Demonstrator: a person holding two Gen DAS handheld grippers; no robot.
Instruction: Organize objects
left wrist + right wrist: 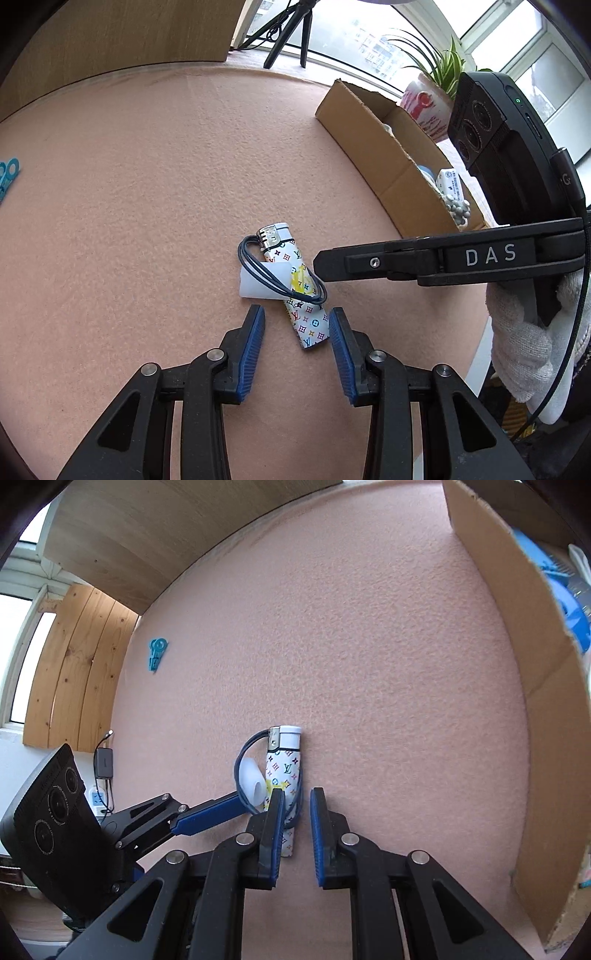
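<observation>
A white patterned lighter [301, 295] lies on the pink felt table [147, 203], with a dark elastic loop [273, 273] and a small white piece [258, 284] over it. My left gripper [297, 325] is open, its blue pads either side of the lighter's near end. My right gripper [321, 266] reaches in from the right, its tip at the loop. In the right wrist view the right gripper [297, 805] is open just above the lighter [284, 768], with the loop [243, 775] and white piece [253, 781] on the left; the left gripper's fingers [210, 812] come in from the left.
An open cardboard box [388, 155] with small items stands at the right; its wall [517, 664] is close beside my right gripper. A teal clip [157, 653] lies far left, also at the left wrist view's edge [7, 173]. A potted plant [432, 92] and tripod [291, 29] are at the window.
</observation>
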